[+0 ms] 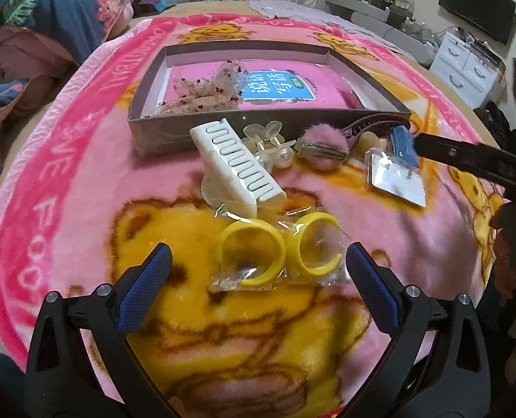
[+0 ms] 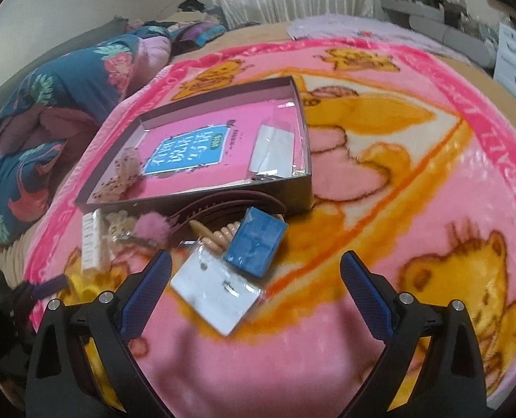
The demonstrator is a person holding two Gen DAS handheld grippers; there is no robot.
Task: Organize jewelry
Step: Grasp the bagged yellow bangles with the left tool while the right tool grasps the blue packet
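The bagged yellow hoops [image 1: 279, 254] lie between the left gripper [image 1: 258, 261]'s wide-spread jaws, untouched by them.

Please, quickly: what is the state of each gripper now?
Left gripper: open, holding nothing; bagged yellow earrings lie just ahead.
Right gripper: open, holding nothing.

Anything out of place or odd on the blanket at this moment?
Nothing is spilled or broken. Most accessories, such as the white hair claw, yellow bangles in plastic and blue packet, lie loose on the blanket outside the grey box, whose near wall they crowd.
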